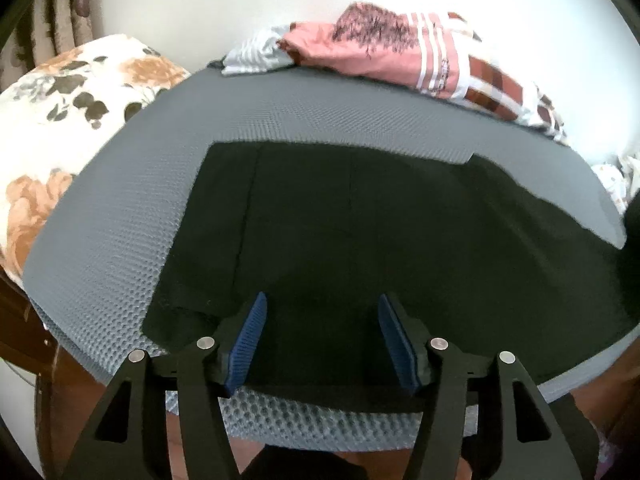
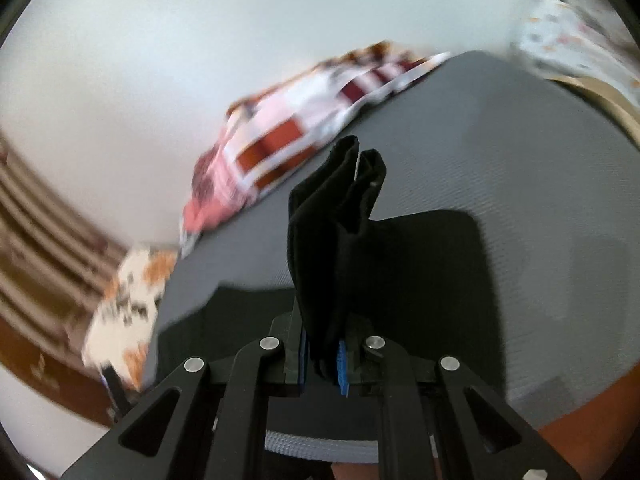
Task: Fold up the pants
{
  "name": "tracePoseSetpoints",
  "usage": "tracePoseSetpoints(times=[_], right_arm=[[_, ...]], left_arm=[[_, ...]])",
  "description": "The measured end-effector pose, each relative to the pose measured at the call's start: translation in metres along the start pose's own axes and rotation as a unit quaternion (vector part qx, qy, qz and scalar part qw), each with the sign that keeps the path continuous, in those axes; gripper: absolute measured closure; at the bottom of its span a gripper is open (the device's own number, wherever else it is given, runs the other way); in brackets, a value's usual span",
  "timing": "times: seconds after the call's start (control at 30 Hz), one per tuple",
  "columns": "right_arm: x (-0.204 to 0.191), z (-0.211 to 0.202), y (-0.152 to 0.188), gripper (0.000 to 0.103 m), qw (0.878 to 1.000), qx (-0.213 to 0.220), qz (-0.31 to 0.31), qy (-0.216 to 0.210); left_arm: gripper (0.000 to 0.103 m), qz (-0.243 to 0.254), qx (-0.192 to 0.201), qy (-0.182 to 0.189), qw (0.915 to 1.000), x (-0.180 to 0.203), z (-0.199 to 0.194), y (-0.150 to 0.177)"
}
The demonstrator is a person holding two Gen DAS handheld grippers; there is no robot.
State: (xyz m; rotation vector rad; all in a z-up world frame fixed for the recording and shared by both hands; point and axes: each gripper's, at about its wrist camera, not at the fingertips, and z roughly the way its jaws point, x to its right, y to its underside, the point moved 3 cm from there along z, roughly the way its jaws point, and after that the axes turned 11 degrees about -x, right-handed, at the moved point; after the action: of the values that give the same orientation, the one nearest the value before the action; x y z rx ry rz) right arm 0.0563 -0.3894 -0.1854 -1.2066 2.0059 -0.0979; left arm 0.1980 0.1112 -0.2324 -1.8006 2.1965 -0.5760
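Black pants (image 1: 360, 232) on grey mat (image 1: 120, 208), right claw (image 2: 324, 354) pinching them, left claw (image 1: 322, 340) released

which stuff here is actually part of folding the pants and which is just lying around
Part of the job:
- black pants, one bunched end clamped in the right gripper
- left gripper, open above the pants
- grey textured mat under the pants

Just lying about:
- pink and striped clothes pile at the mat's far edge
- floral pillow
- curtain
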Motion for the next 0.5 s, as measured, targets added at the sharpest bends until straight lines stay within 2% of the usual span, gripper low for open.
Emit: tracePoseSetpoints(times=[0.2, 0.33, 0.5], right_arm=[[-0.045, 0.064, 0.025, 0.091, 0.997, -0.061, -0.040, -0.011], [-0.064, 0.091, 0.039, 0.091, 0.994, -0.088, -0.067, 0.000], [-0.080, 0.116, 0.056, 0.091, 0.989, -0.108, -0.101, 0.024]], left_arm=[[0.043, 0.020, 0.040, 0.010, 0.9990, 0.019, -0.046, -0.002], [0.029, 0.030, 0.059, 0.027, 0.9975, 0.033, -0.069, 0.000], [0.029, 0.057, 0.071, 0.036, 0.9951, 0.055, -0.080, 0.003]])
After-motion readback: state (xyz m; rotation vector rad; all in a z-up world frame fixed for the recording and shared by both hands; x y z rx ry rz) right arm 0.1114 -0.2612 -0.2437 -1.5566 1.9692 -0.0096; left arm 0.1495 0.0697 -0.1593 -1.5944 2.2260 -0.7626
